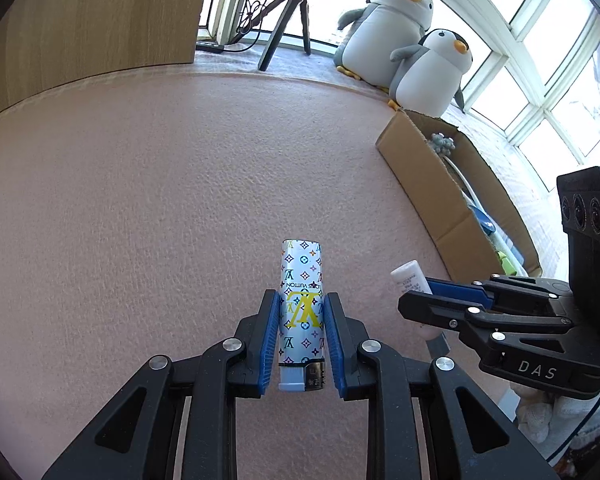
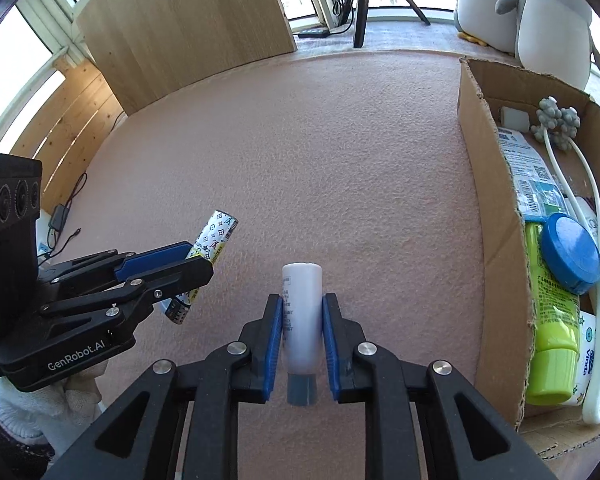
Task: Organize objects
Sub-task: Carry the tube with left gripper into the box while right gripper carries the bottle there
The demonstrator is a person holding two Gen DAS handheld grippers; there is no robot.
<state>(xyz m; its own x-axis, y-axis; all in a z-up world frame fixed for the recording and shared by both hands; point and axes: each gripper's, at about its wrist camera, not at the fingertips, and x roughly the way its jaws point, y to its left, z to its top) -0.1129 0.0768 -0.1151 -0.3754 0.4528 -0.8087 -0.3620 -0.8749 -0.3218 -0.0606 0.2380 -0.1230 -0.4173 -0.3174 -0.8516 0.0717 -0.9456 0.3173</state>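
Box (image 2: 496, 216) lies to the right; right hand-held gripper (image 2: 302, 320), clamping white tube (image 2: 302, 304) lengthwise, is nearer vs left hand-held gripper (image 1: 302, 320) pinching lighter (image 1: 302, 304).

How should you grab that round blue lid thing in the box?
Judging by its pose, come from above: the round blue lid lies on the green tube inside the cardboard box, whose wall blocks a sideways approach. Pinch across its rim, since the top is flat and wide.

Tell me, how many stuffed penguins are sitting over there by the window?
2: a larger penguin on the windowsill behind the cardboard box, and a smaller penguin beside it, touching. Others may be hidden out of frame.
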